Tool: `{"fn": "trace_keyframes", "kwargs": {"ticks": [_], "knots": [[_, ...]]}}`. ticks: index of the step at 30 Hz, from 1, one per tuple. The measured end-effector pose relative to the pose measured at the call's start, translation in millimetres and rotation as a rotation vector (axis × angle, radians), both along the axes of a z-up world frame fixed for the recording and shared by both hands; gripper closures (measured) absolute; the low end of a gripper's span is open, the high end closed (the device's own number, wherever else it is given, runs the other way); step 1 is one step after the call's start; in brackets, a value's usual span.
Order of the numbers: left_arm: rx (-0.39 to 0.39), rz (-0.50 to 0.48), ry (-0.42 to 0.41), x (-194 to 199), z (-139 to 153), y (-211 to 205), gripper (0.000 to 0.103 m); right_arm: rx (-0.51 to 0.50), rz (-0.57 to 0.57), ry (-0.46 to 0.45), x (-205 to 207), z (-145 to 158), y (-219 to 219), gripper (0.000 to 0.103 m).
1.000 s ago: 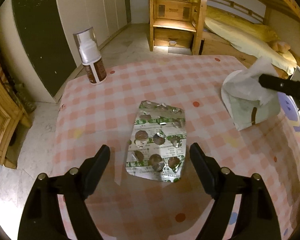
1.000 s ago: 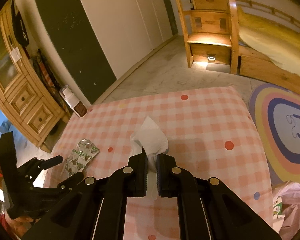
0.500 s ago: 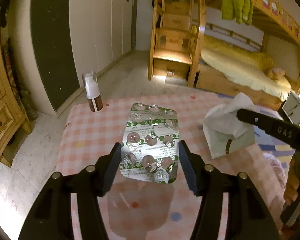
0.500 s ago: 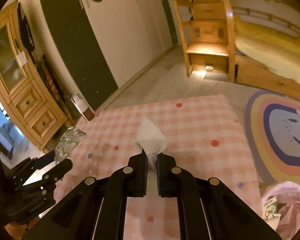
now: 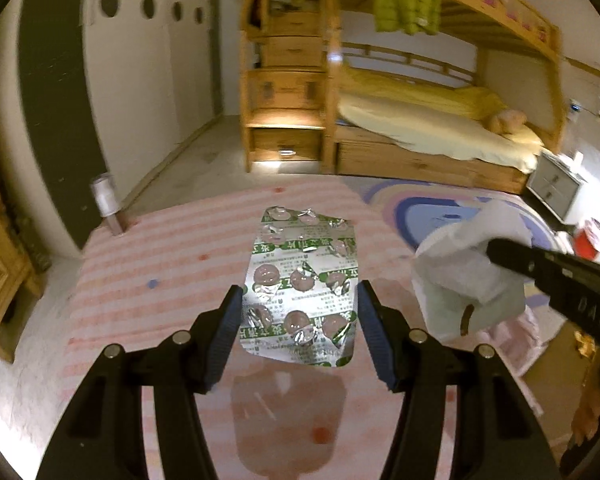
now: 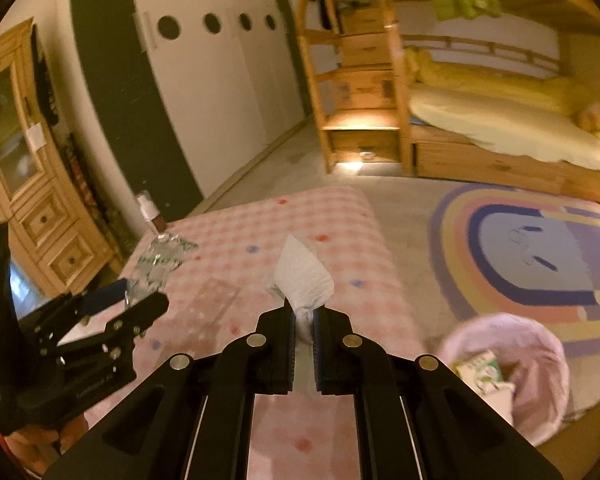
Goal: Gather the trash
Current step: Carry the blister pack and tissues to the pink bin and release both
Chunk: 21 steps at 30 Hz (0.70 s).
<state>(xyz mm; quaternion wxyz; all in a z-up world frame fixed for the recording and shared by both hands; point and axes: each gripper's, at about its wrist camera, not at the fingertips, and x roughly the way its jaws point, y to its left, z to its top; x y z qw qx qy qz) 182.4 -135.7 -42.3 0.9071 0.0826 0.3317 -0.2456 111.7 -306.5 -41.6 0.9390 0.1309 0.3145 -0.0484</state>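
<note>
My left gripper (image 5: 298, 312) is shut on a used silver blister pack (image 5: 300, 284) by its side edges and holds it in the air above the pink checked table (image 5: 172, 256). The pack also shows in the right wrist view (image 6: 158, 262). My right gripper (image 6: 303, 318) is shut on a crumpled white tissue (image 6: 302, 276), also lifted above the table. The tissue shows in the left wrist view (image 5: 468, 264) at the right. A bin with a pink bag (image 6: 540, 360) stands on the floor right of the table and holds a green and white carton (image 6: 480, 370).
A pump bottle (image 5: 108, 208) stands at the table's far left corner. A rainbow rug (image 6: 532, 248) lies on the floor to the right. A wooden bunk bed (image 5: 420, 128) with steps stands behind. A wooden cabinet (image 6: 28, 184) stands at the left.
My left gripper closed on the blister pack and lifted it off the table. My right gripper rose with the tissue and swung right, bringing the bin more into view.
</note>
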Motion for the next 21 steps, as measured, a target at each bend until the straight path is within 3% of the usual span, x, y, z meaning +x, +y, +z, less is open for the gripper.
{"fn": "trace_keyframes", "kwargs": {"ticks": [9,15,21], "knots": [[-0.035,-0.222,0.038,-31.2,-3.6,-76.1,0.047,-0.024,-0.244,-0.001,-59.7,-1.8,-65.5,0.096],[-0.001,-0.33,0.059,-48.9,-17.9,-129.1,0.047,-0.006,-0.388,0.056,-68.9,-20.3,-112.1,0.096],[0.04,-0.399,0.07,-61.8,-36.3,-181.2,0.047,0.04,-0.461,0.091,-84.6,-35.0,-146.7,0.096]]}}
